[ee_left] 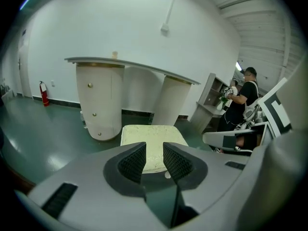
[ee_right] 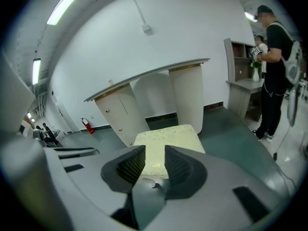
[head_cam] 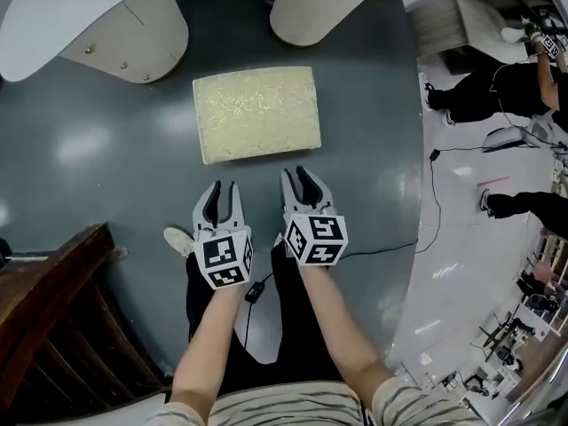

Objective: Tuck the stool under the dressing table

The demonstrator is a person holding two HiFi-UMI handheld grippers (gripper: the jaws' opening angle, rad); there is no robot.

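Note:
A cream cushioned stool (head_cam: 257, 114) stands on the grey-green floor in front of the white dressing table (head_cam: 53, 20), between its two rounded pedestals. My left gripper (head_cam: 223, 191) and right gripper (head_cam: 295, 177) hover side by side just short of the stool's near edge, apart from it. Both stand open with nothing between the jaws. In the left gripper view the stool (ee_left: 153, 148) shows through the gap of the left gripper (ee_left: 154, 157). In the right gripper view the stool (ee_right: 166, 141) lies beyond the right gripper (ee_right: 155, 160), with the table (ee_right: 144, 76) behind.
The left pedestal (head_cam: 133, 47) has drawer knobs; the right pedestal (head_cam: 324, 11) is plain. A dark wooden piece (head_cam: 53, 327) stands at the lower left. A black cable (head_cam: 390, 248) runs across the floor to the right. A person in black (head_cam: 497, 91) stands by a shelf at the right.

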